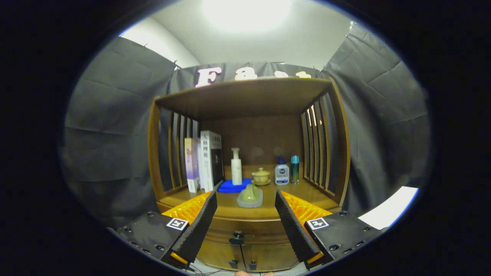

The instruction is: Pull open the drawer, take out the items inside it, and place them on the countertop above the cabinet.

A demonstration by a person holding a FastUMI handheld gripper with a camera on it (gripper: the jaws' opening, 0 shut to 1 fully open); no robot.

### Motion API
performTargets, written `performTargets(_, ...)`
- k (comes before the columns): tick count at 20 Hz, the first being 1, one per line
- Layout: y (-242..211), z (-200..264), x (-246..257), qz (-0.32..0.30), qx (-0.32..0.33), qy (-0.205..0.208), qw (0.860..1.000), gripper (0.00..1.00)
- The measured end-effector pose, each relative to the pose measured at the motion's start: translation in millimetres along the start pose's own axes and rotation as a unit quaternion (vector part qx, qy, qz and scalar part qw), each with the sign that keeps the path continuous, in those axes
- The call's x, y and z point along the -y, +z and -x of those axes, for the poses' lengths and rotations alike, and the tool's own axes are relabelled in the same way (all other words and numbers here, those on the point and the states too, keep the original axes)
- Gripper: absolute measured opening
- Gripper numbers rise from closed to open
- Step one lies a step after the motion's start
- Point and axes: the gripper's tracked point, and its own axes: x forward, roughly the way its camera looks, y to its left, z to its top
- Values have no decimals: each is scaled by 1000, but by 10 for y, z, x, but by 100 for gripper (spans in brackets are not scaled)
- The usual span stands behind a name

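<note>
A wooden cabinet stands ahead of me, its drawer (245,230) closed under the countertop (230,203), with a dark knob (238,234) at its middle. My gripper (245,205) is open, its two black fingers (199,222) spread wide with nothing between them. The drawer knob sits low between the fingers, some way beyond them. On the countertop near its front edge rests a pale green ornament on a clear dish (250,195). The drawer's inside is hidden.
Farther back on the countertop stand books (205,163), a white pump bottle (236,166) on a blue cloth (232,186), a lidded tea cup (261,176), a small bottle (281,171) and a teal can (294,168). Two small doors (241,257) sit under the drawer. Slatted sides and a top shelf enclose the countertop.
</note>
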Motion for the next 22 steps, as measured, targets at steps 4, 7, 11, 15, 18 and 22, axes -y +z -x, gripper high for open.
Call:
performTargets(4,430,297,-86,-24,31,23,999,96)
performTargets(7,686,556,-120,-19,57,35,998,96)
performTargets(11,956,893,-127,-9,101,42,994,97)
performTargets(15,913,1007,-49,-15,90,42,995,97)
performTargets(18,844,945,54,-11,77,33,996,97)
performTargets(22,786,889,157,-9,70,21,997,97)
